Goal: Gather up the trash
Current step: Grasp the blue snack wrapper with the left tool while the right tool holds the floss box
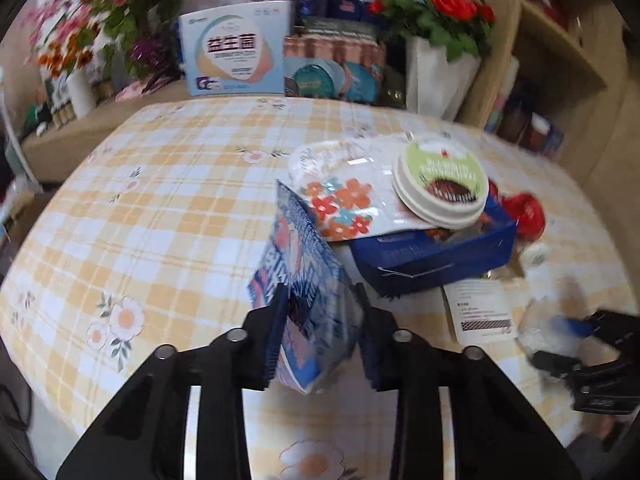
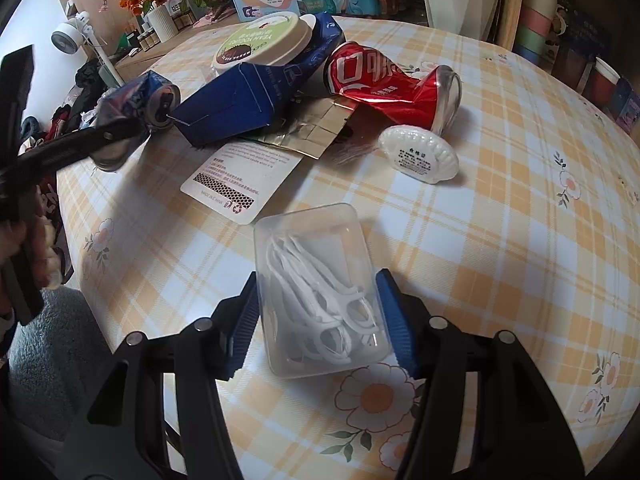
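From the left wrist, the left gripper [image 1: 320, 300] is clamped on a crushed blue drink can [image 1: 308, 280] above the checked tablecloth [image 1: 160, 200], while from the right wrist the right gripper [image 2: 318, 316] grips a clear plastic floss-pick box [image 2: 320, 292] resting on the table, so both pieces look picked and next need carrying to a bin.

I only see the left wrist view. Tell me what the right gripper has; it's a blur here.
Observer: The right gripper is closed on a clear plastic box of white floss picks.
Operator: Name the red thing behind the blue carton.
Observer: A crushed red soda can, lying on its side.
Operator: Say what my left gripper is gripping.
Observer: A crushed blue can; the right wrist view shows its pull-tab end.
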### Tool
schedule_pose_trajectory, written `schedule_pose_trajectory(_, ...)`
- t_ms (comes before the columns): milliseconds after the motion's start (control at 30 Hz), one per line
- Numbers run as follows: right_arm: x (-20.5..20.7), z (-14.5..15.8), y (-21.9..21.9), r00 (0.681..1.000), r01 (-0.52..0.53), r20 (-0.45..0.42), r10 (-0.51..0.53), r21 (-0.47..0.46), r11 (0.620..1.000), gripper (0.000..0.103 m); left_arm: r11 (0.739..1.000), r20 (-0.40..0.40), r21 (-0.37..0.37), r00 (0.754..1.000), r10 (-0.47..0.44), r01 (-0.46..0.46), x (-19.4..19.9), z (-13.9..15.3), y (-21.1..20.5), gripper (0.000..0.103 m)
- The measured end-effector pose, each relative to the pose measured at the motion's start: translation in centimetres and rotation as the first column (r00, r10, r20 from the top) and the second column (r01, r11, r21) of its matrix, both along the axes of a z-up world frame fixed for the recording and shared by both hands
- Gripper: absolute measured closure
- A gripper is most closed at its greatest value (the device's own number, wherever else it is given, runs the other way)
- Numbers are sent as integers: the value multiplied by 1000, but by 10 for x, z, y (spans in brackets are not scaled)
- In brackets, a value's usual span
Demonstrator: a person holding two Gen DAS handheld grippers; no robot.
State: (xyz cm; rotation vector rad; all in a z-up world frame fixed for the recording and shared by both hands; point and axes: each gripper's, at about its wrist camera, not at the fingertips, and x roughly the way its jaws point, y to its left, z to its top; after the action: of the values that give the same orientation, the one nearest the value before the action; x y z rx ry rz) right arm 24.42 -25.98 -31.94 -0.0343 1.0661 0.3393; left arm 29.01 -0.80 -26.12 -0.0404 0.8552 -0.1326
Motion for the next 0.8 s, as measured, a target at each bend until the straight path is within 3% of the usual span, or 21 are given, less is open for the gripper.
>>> schedule_pose_trajectory(167, 0, 0, 0, 1000, -1, -1, 1, -1, 1000, 45, 990, -62, -125, 996, 64, -71, -12, 5, 47, 83)
schedule_pose_trajectory(400, 0, 0, 2, 1000, -1, -4, 1, -11, 1000, 45, 980, -138, -173, 988, 72, -96, -15, -16, 65, 83)
schedule_pose_trajectory(800, -4, 1, -1, 1000, 20, 2, -20, -8, 1000, 45, 988, -45, -155, 999, -7, 0, -22, 5, 57, 90)
